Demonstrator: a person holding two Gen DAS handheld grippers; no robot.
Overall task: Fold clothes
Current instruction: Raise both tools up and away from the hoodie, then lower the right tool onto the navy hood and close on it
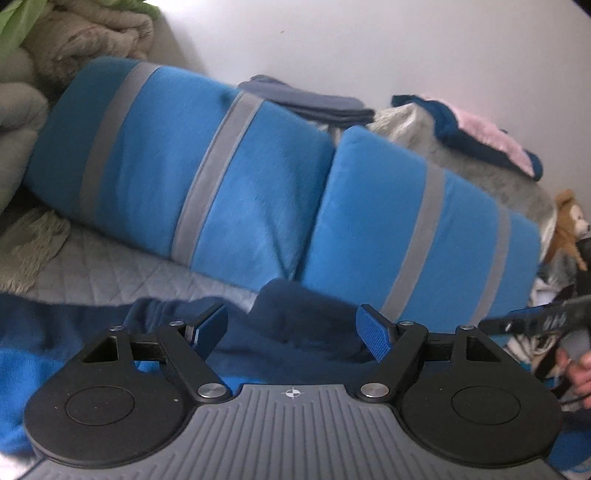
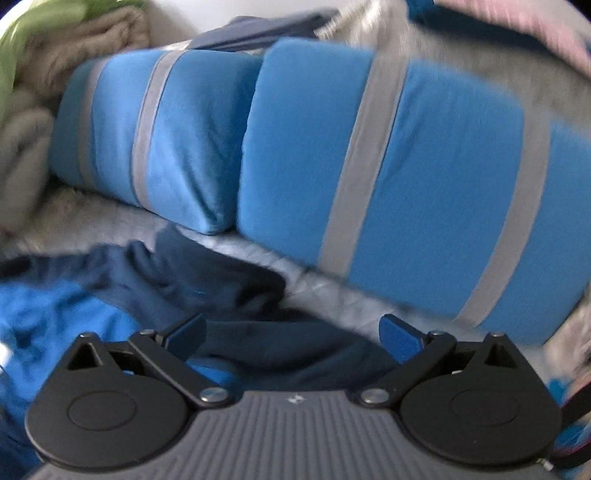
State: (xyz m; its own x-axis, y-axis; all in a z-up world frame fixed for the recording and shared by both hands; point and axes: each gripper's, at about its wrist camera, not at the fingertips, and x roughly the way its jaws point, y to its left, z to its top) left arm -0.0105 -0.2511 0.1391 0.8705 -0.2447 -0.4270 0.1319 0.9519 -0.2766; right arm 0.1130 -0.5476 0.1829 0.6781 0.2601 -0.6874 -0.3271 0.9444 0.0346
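Observation:
A dark navy and bright blue garment (image 1: 303, 332) lies crumpled on the grey quilted bed cover (image 1: 122, 273); it also shows in the right wrist view (image 2: 221, 291). My left gripper (image 1: 291, 326) is open just above the navy cloth, holding nothing. My right gripper (image 2: 293, 336) is open over the same garment, holding nothing. The right gripper also shows at the right edge of the left wrist view (image 1: 535, 319), held by a hand.
Two blue pillows with grey stripes (image 1: 207, 177) (image 2: 406, 177) lie across the bed behind the garment. Folded dark clothes (image 1: 306, 98) and a pink and navy pile (image 1: 491, 136) sit behind them. Beige blankets (image 1: 92, 33) are at far left, a plush toy (image 1: 569, 221) at right.

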